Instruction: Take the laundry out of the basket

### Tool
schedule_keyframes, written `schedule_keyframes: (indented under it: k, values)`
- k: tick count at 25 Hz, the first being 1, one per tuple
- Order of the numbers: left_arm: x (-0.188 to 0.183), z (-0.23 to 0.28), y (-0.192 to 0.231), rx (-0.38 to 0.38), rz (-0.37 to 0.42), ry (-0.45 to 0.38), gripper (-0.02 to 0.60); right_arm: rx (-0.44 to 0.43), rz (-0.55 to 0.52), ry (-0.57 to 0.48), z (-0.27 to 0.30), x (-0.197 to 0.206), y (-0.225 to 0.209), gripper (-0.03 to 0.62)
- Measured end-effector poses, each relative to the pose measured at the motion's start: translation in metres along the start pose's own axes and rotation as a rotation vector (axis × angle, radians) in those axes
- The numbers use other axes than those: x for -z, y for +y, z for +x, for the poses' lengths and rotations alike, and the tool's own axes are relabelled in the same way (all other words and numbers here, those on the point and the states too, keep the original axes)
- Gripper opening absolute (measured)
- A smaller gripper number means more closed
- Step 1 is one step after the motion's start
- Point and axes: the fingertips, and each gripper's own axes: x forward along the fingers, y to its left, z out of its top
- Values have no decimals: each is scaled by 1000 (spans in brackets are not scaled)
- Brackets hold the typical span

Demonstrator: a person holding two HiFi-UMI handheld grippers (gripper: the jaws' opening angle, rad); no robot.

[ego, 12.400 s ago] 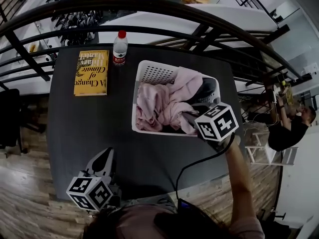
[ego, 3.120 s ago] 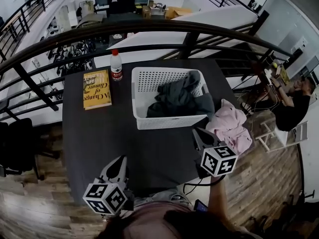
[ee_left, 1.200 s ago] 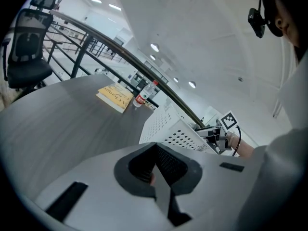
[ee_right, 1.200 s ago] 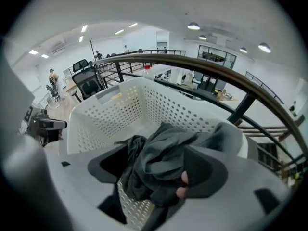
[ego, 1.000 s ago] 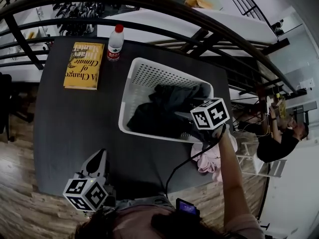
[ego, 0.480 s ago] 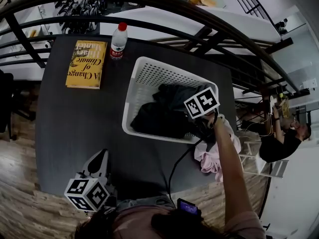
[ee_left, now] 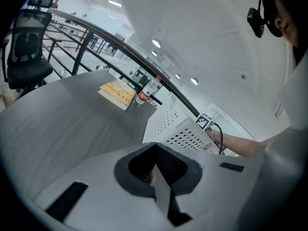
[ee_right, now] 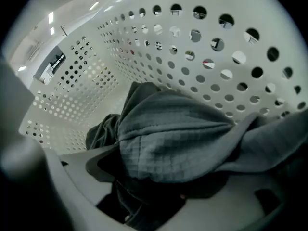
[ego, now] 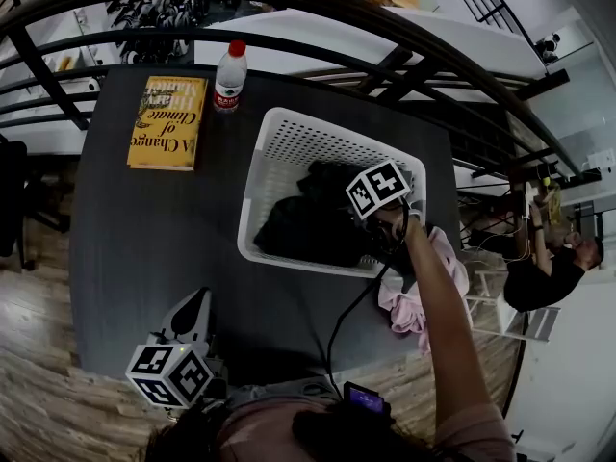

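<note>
one garment out: pink cloth (ego: 412,301) lies on the table (ego: 144,239), just right of the basket (ego: 289,128).
dark cloth (ego: 303,229): still inside the basket.
right gripper (ee_right: 168,170): lowered into the basket, jaws just spread wide astride the dark cloth, not yet pinching it.
left gripper (ee_left: 155,150): well apart from the basket, jaws together, empty.
meaning: second pick looks about to begin.
</note>
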Motion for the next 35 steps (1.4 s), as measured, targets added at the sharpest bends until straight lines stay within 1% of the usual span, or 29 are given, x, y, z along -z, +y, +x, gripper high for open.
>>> schedule_keyframes:
  k: [3, 4, 9, 12, 17, 22, 29, 35]
  values:
    - [-1, 0, -3, 6, 3, 0, -3, 3, 3, 11, 1, 2, -1, 385]
    - [-1, 1, -3, 8, 3, -1, -3, 2, 0, 15, 1, 3, -1, 373]
    - [-1, 0, -3, 17, 12, -1, -3, 8, -32, -22, -5, 5, 6, 226]
    - [-1, -2, -5, 23, 22, -2, -3, 22, -54, -45, -13, 8, 10, 174]
    - [-2, -11, -10, 30, 35, -8, -3, 58, -70, -75, -26, 11, 14, 153]
    - [-6, -23, -8, 33, 58, -16, -3, 95, -67, -148, -47, 8, 21, 146]
    - [-11, -37, -8, 54, 89, -22, -3, 159, -75, -235, -89, 5, 29, 143]
    - [-15, -51, -10, 91, 115, -21, -3, 211, -63, -306, -131, 5, 37, 143]
